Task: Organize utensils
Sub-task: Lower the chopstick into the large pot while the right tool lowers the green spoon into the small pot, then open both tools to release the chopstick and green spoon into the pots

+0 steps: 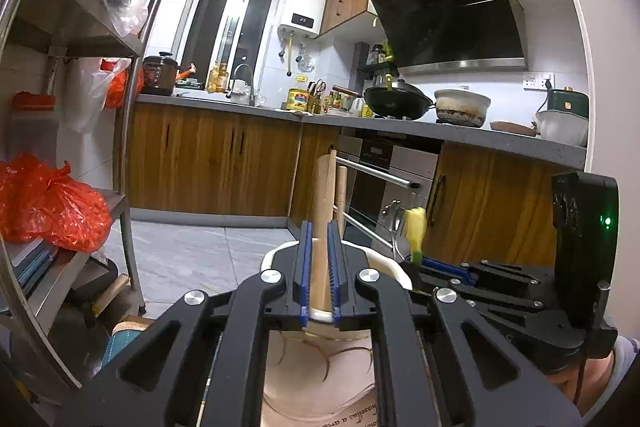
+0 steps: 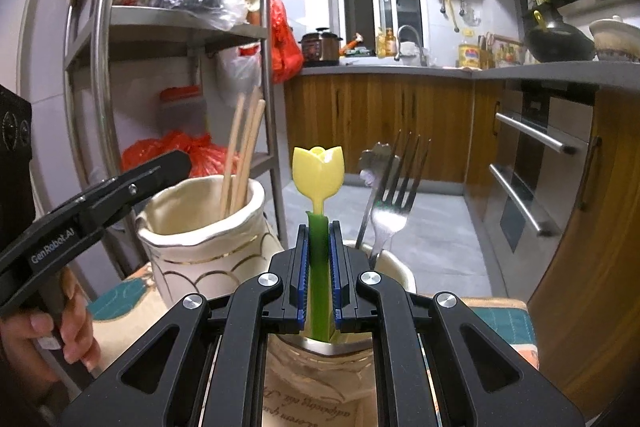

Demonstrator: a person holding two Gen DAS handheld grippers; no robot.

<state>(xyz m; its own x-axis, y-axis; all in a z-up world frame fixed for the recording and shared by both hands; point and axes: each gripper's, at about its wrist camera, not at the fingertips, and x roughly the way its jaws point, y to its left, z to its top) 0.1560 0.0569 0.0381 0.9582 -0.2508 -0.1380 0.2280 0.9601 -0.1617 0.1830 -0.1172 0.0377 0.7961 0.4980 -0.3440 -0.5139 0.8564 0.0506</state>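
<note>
Tulip utensil (image 2: 319, 187): I have it upright over the jar beside the cream vase (image 2: 200, 227), stem rising from that jar's mouth.
Right gripper (image 2: 319, 267): I see its pads pinching the green stem.
Chopsticks (image 2: 244, 151): standing inside the cream vase.
Left gripper (image 1: 319, 267): pressed on one wooden stick above the vase.
Fork (image 2: 394, 187): upright, just beyond the tulip.

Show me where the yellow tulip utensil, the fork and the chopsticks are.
Yellow tulip utensil (image 2: 318, 169), right wrist view, on its yellow head.
Fork (image 2: 390, 215), right wrist view, below its tines.
Chopsticks (image 2: 244, 155), right wrist view, on their shafts.
</note>
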